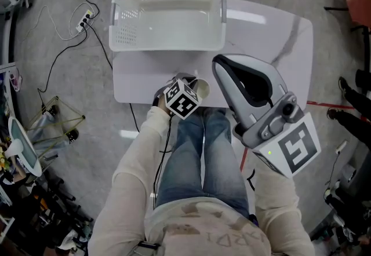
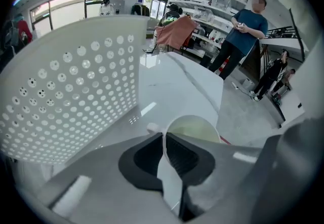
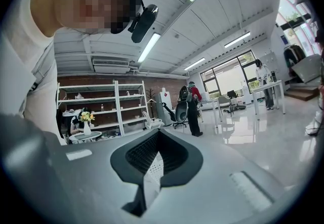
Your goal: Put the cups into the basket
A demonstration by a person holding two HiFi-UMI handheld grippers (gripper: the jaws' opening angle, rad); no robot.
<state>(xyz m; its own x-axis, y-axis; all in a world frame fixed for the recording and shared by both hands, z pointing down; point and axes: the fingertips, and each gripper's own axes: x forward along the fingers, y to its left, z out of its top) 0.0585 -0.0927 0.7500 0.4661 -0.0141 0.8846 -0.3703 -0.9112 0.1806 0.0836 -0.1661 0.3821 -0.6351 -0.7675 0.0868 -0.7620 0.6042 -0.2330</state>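
A cream paper cup [image 1: 202, 88] lies tipped at the white table's [image 1: 261, 35] front edge, its mouth facing away. My left gripper [image 1: 194, 89] is shut on the cup's wall [image 2: 195, 129], one jaw inside the rim and one outside [image 2: 163, 138]. The white perforated basket [image 1: 168, 11] stands just beyond on the table, and its wall [image 2: 71, 96] fills the left of the left gripper view. My right gripper [image 1: 220, 65] is held high near the head camera, right of the cup. Its jaws [image 3: 158, 139] are shut with nothing between them, and its view faces a ceiling and shelves.
The table's right half [image 1: 278, 58] is bare. Cables and a power strip [image 1: 84, 19] lie on the floor to the left. Clutter [image 1: 23, 145] sits at the lower left. A person [image 2: 243, 35] stands beyond the table's far end.
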